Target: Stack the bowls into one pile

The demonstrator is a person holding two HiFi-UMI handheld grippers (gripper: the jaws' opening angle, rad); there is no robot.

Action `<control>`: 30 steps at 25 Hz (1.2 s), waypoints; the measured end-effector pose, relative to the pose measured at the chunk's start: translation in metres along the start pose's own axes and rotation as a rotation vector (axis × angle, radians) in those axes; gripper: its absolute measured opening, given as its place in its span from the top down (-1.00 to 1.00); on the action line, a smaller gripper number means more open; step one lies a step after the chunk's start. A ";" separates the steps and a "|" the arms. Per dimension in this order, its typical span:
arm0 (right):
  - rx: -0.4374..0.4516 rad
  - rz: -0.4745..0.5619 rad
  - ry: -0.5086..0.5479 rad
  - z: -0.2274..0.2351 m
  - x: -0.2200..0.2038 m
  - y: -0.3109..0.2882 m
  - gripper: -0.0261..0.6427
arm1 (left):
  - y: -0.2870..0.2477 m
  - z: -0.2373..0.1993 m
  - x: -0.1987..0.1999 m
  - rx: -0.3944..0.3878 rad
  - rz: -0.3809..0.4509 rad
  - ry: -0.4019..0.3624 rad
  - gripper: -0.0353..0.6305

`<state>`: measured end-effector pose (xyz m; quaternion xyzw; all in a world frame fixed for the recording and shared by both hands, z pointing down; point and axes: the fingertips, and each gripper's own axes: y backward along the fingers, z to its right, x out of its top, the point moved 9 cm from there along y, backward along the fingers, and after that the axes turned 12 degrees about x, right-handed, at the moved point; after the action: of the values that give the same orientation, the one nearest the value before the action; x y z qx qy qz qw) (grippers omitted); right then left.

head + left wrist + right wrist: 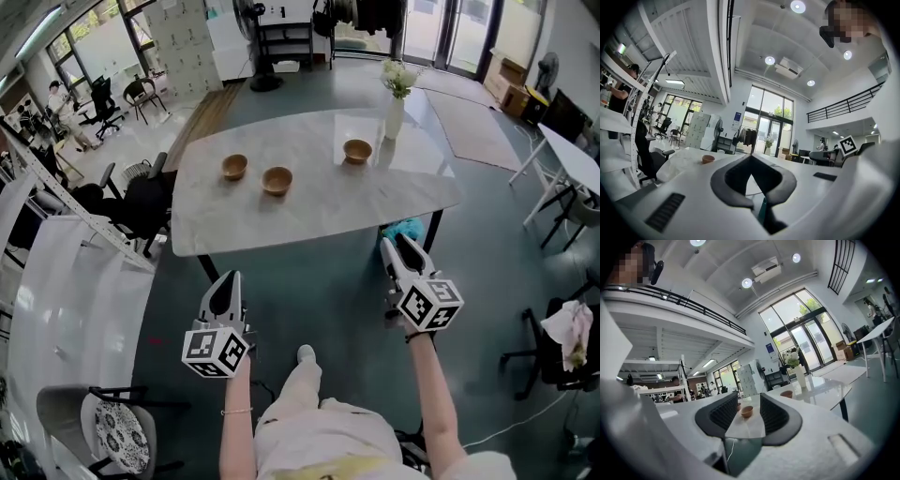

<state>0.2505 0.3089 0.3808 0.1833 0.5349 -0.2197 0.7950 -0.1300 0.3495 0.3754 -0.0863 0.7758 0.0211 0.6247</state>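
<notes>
Three brown bowls stand apart on the white marble table (281, 225): a left bowl (234, 167), a middle bowl (277, 180) and a right bowl (357, 151). Both grippers hover over the floor, short of the table's near edge, pointing level at it. My left gripper (228, 279) has its jaw tips together with nothing in them; its own view shows one bowl (708, 159) far off. My right gripper (397, 242) is open and empty. Through its gap I see the middle bowl (746, 411), with the right bowl (786, 393) beyond.
A white vase of flowers (394, 114) stands beside the right bowl. Black chairs (141, 202) crowd the table's left end. A long white table (66, 309) runs along my left, and another white table (577, 159) and a chair (562, 347) stand at right. A teal thing (405, 230) lies under the table.
</notes>
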 end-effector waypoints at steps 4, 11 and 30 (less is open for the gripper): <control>-0.019 -0.009 -0.015 0.016 0.002 -0.036 0.52 | -0.041 -0.015 0.006 -0.007 -0.008 0.012 0.89; -0.056 -0.008 -0.056 0.038 0.000 -0.090 0.52 | -0.096 -0.042 0.012 -0.008 -0.025 0.033 0.89; -0.142 -0.008 -0.139 0.108 -0.009 -0.175 0.52 | -0.213 -0.063 -0.009 -0.044 -0.120 0.064 0.89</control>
<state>0.2348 0.1072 0.4179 0.1087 0.4934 -0.1967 0.8403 -0.1553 0.1317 0.4138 -0.1471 0.7881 -0.0018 0.5977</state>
